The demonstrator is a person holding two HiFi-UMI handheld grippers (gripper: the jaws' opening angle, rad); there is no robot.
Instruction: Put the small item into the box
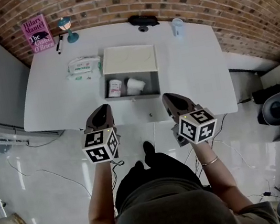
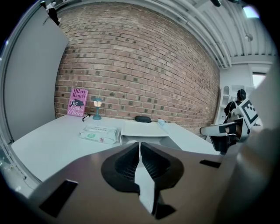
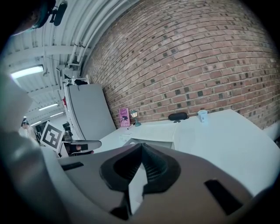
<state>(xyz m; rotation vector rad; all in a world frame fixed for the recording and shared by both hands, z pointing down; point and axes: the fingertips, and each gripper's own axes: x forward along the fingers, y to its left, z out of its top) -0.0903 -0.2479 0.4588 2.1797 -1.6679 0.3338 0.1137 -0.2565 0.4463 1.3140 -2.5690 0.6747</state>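
Hovering shut: left claw (image 1: 104,107), right claw (image 1: 165,97).

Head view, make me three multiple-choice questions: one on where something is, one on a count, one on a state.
1. Where is the pack of wipes?
A. left of the box
B. inside the box
C. on the floor

2. How many items lie in the box?
A. none
B. two
C. five

3. How do the jaws of the right tool stand?
A. wide apart
B. closed on a cup
C. closed, nothing between them

Answers:
1 A, the pack lies just beyond the box's left side.
2 B, a small labelled bottle and a white item sit side by side.
3 C, the right gripper view shows the jaws together and bare.
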